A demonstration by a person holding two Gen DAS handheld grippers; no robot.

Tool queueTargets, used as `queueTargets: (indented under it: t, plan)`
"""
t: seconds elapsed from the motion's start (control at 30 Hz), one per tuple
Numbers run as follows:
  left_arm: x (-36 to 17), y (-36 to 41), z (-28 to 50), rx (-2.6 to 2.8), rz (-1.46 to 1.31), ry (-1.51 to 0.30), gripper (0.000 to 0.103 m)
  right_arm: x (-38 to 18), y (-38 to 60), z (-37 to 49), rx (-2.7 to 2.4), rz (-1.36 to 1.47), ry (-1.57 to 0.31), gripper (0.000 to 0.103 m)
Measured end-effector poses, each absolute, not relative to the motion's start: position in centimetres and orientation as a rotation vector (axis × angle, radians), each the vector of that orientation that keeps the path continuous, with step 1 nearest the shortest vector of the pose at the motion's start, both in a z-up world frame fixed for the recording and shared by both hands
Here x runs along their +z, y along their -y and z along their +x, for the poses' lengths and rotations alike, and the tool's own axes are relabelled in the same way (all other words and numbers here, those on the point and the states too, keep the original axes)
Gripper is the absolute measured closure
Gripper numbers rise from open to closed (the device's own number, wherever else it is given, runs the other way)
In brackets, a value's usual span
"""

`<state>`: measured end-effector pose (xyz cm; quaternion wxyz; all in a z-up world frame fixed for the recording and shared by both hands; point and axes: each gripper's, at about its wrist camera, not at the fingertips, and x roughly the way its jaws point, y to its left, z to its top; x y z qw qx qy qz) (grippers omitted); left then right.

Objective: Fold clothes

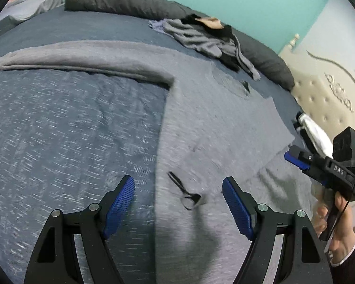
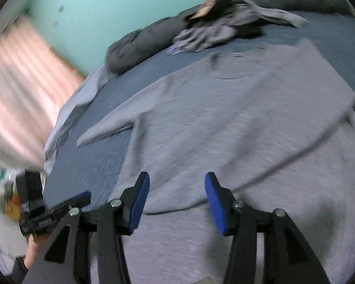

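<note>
Grey sweatshirt (image 2: 224, 123) flat on bed (image 1: 71, 130), both tongs open.

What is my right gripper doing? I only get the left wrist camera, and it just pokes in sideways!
Observer: In the right wrist view, the right gripper is open and empty, with its jaws apart above the grey sweatshirt.
Operator: Where does the long sleeve stop? It runs off my picture.
Observer: The sleeve ends lying flat on the blue bedcover, well inside the bed's edge.
</note>
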<state>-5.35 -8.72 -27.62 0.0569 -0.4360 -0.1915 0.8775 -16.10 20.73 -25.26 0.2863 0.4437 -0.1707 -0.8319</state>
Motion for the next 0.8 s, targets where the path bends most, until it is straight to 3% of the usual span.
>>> queueTargets:
  t: [0.07, 0.17, 0.3, 0.43, 0.6, 0.8]
  plan:
    - [-28.0, 8.0, -5.6, 2.655, -1.345, 0.55, 0.024, -26.2, -22.3, -15.6, -2.25, 1.19, 0.527, 0.053]
    - [-28.5, 7.2, -5.9, 2.641, -1.375, 0.507, 0.033, -27.2, -23.7, -14.8, -2.281, 1.189, 0.584, 0.053]
    - [-28.7, 6.7, -6.2, 2.635, -1.393, 0.486, 0.035, -28.1, -25.4, -14.1, -2.297, 1.176, 0.629, 0.052]
    - [-28.6, 6.3, -6.5, 2.634, -1.406, 0.463, 0.047, -28.5, -26.1, -14.0, -2.287, 1.182, 0.656, 0.052]
    - [-28.8, 5.2, -7.0, 2.605, -1.423, 0.44, 0.048, -29.0, -26.3, -13.8, -2.267, 1.2, 0.667, 0.052]
    - [-31.0, 6.2, -7.8, 2.546, -1.482, 0.601, 0.048, -29.6, -26.8, -13.6, -2.269, 1.227, 0.678, 0.052]
